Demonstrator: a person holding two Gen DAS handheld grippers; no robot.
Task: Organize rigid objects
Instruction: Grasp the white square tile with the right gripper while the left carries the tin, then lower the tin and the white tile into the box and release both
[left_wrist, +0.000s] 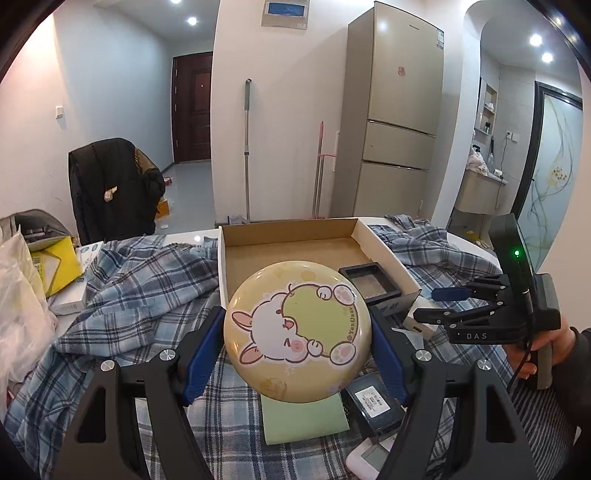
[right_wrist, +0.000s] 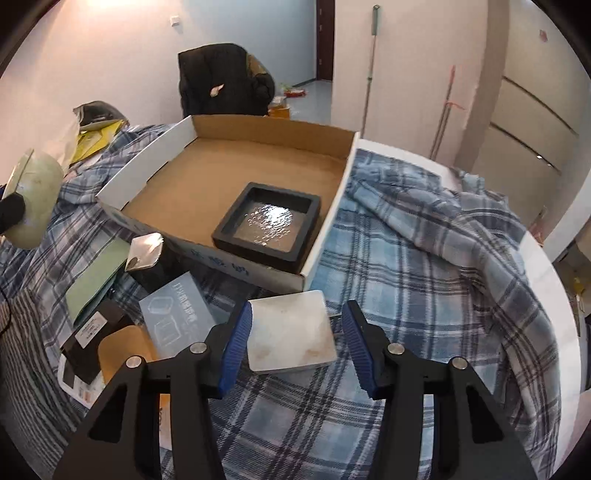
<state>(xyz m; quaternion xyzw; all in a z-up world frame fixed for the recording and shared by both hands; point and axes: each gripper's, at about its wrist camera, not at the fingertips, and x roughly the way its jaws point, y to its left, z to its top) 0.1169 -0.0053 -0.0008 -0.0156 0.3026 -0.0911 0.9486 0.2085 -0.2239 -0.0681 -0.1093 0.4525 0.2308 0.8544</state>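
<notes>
Plaid-cloth table (right_wrist: 424, 258): left gripper (left_wrist: 297, 334) clamps round yellow cartoon-rabbit tin (left_wrist: 295, 332), next into open cardboard box (right_wrist: 258, 136); right gripper (right_wrist: 291, 343) spread wide around flat white square block (right_wrist: 291, 336), not yet gripping.

Bright ceiling spotlights (left_wrist: 191, 20), glare on black tray (right_wrist: 271, 221), strong fisheye bending, dark vignette corners.

Between the ribbed blue fingers (left_wrist: 207, 354) sits a glossy, smooth round tin (left_wrist: 297, 330). Beyond them lies a matt brown cardboard box (right_wrist: 207, 173). Between the other fingers rests a dull white slab (right_wrist: 291, 338) on soft plaid cloth (right_wrist: 424, 280).
</notes>
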